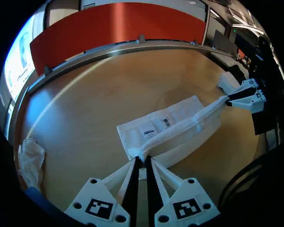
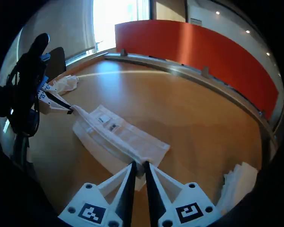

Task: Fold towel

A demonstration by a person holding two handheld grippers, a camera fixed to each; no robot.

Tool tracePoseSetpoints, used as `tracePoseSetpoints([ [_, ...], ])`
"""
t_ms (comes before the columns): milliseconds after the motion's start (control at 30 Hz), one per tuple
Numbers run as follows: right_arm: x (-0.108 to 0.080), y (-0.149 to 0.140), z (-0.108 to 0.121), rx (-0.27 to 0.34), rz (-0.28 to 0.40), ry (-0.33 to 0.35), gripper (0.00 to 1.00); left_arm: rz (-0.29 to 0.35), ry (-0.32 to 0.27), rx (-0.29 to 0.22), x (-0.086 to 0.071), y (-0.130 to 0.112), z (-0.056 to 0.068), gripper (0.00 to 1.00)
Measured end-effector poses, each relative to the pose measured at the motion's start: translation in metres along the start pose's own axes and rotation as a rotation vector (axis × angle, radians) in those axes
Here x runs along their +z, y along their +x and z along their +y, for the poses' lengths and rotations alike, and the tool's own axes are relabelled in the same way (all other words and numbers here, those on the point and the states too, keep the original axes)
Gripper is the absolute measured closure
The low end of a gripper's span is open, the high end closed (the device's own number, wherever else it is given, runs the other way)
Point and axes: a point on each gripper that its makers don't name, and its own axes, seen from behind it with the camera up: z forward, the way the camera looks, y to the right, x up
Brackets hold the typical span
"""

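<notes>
1. left gripper (image 1: 142,160) is clenching one end of the towel (image 1: 168,126).
2. right gripper (image 2: 139,165) is pinching the opposite end, and a ridge of cloth is stretching between both.
3. towel is lying mid-desk (image 1: 104,87), its lower layer resting flat on the wood.
4. crumpled cloth (image 1: 28,160) is sitting by the desk's edge.

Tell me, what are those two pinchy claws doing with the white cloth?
A person is folding a white towel on a wooden table with two hand-held grippers. The left gripper pinches one end of the towel's long edge, and the right gripper pinches the other end. That edge is raised and stretched between them, while the rest lies flat on the table.
</notes>
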Motion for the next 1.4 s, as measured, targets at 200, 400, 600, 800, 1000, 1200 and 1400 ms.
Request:
tracePoseSetpoints([
  [200, 0.016, -0.007, 0.004, 0.012, -0.025, -0.005, 0.83, -0.018, 0.011, 0.01, 0.016, -0.008, -0.003, 0.87],
  [400, 0.033, -0.01, 0.009, 0.038, -0.043, -0.008, 0.83, -0.026, 0.037, 0.01, 0.032, -0.008, -0.011, 0.84],
  [600, 0.044, -0.01, 0.015, 0.054, -0.054, -0.029, 0.82, -0.027, 0.05, -0.001, 0.044, -0.005, -0.017, 0.79],
  [800, 0.056, -0.011, 0.021, 0.073, -0.06, -0.061, 0.78, -0.024, 0.072, -0.01, 0.054, -0.005, -0.025, 0.7],
  [1000, 0.062, -0.013, 0.027, 0.097, -0.062, -0.085, 0.67, -0.023, 0.097, -0.025, 0.058, -0.005, -0.033, 0.59],
  [1200, 0.061, -0.015, 0.036, 0.085, -0.059, -0.118, 0.47, -0.027, 0.116, -0.031, 0.059, -0.005, -0.04, 0.45],
  [1400, 0.064, -0.013, 0.046, 0.085, -0.055, -0.147, 0.35, -0.027, 0.145, -0.015, 0.059, -0.002, -0.048, 0.31],
])
